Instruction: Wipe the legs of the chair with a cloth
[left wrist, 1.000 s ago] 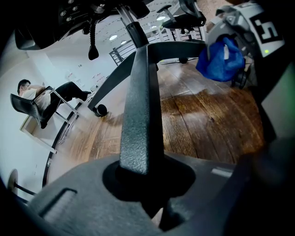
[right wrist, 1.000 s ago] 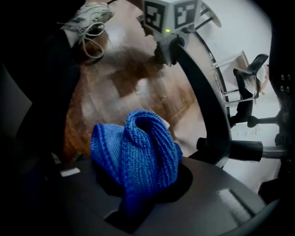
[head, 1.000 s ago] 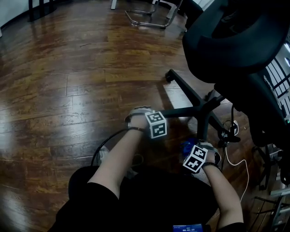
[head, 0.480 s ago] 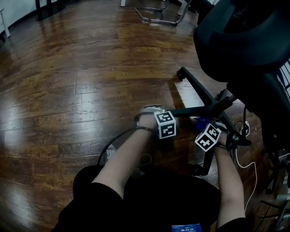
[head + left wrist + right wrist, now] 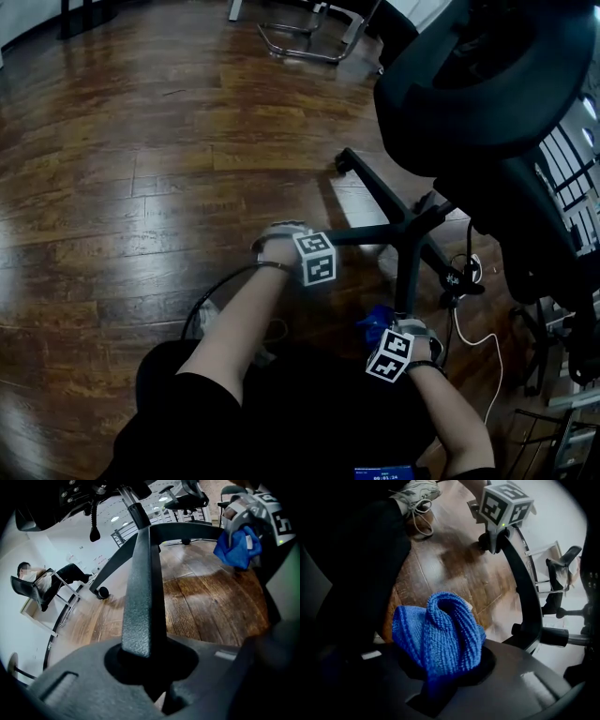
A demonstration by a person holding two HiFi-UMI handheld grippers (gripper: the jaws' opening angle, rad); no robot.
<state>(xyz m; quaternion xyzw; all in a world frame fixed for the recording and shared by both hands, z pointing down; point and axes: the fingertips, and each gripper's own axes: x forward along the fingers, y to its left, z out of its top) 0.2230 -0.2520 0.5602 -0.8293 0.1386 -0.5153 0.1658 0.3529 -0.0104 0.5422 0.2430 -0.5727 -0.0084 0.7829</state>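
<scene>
Two grippers, left (image 5: pixel 150 663) and right (image 5: pixel 440 677), with two marker cubes (image 5: pixel 316 258), one apiece. One blue cloth (image 5: pixel 440 634), and one black office chair (image 5: pixel 478 84) with four legs (image 5: pixel 375 192) in sight. One white cable (image 5: pixel 478 347), one pale shoe (image 5: pixel 415 491), one seated person (image 5: pixel 35 581) way back.

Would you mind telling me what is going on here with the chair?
A person is working on the base of an office chair with a gripper in each hand. The left gripper is clamped on one chair leg. The right gripper holds a bunched blue cloth close to the neighbouring leg. Whether the cloth touches that leg is unclear.
</scene>
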